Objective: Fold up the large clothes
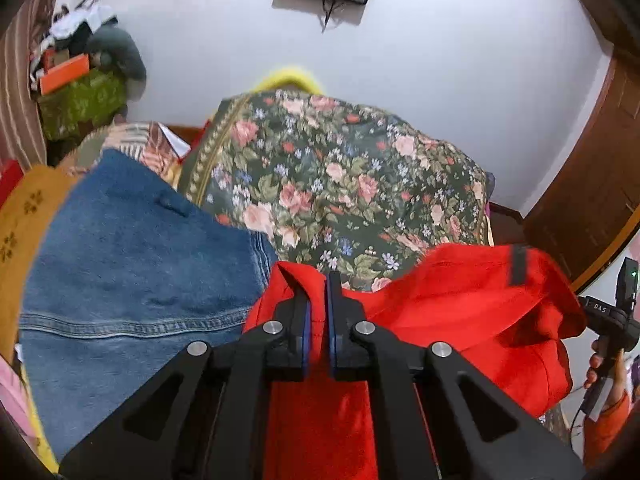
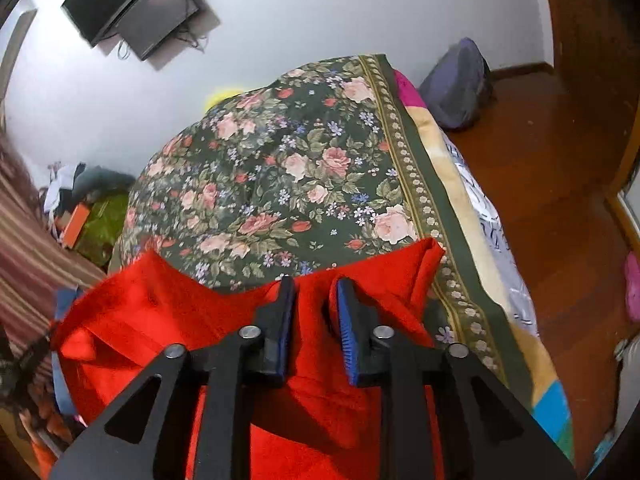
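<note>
Evidently the red garment is held up by one edge over the floral bedspread, pinched tight in the left gripper while the right gripper stands parted around a fold without pressing, probably so it can be spread for folding.

Both views are evenly and fairly brightly lit by soft indoor light, with only faint shadows on the white wall. Fisheye distortion bends the wall and wooden floor into curves, and dark vignetting fills the corners. Motion blur smears the edges, especially the striped curtain; the floral bedspread looks slightly soft.
</note>
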Demonstrator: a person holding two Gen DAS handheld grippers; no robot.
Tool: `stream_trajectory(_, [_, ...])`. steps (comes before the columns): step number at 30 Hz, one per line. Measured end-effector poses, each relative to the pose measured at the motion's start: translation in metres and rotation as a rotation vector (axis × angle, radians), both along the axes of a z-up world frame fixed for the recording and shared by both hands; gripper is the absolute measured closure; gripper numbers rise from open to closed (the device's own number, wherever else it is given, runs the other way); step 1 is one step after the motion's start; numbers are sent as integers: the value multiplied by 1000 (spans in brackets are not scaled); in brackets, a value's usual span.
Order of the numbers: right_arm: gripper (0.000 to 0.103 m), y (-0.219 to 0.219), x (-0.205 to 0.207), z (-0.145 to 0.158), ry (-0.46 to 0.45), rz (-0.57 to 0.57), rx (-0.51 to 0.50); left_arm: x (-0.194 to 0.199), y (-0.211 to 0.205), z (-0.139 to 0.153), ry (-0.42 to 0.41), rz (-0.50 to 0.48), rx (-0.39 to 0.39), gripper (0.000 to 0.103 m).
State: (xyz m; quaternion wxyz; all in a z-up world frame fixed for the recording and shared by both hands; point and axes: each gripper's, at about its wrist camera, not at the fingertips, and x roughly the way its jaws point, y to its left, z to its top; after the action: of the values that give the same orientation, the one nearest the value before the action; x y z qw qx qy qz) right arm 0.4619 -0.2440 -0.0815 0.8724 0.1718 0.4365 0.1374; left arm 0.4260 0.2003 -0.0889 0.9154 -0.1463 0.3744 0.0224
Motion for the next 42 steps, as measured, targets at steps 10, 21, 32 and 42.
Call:
stream_trajectory(10, [61, 6, -31, 42, -133, 106, -160, -5, -13, 22, 14, 1, 50, 53])
stream_trajectory(21, [61, 35, -71, 12, -86, 276, -300, -54, -53, 30, 14, -44, 251, 40])
stream_trajectory(32, [61, 74, -93, -12, -97, 387, -400, -34, -65, -19, 136, -67, 405, 37])
stream_trajectory(42, [60, 96, -91, -26, -141, 410, -454, 19, 6, -25, 155, 137, 372, 33])
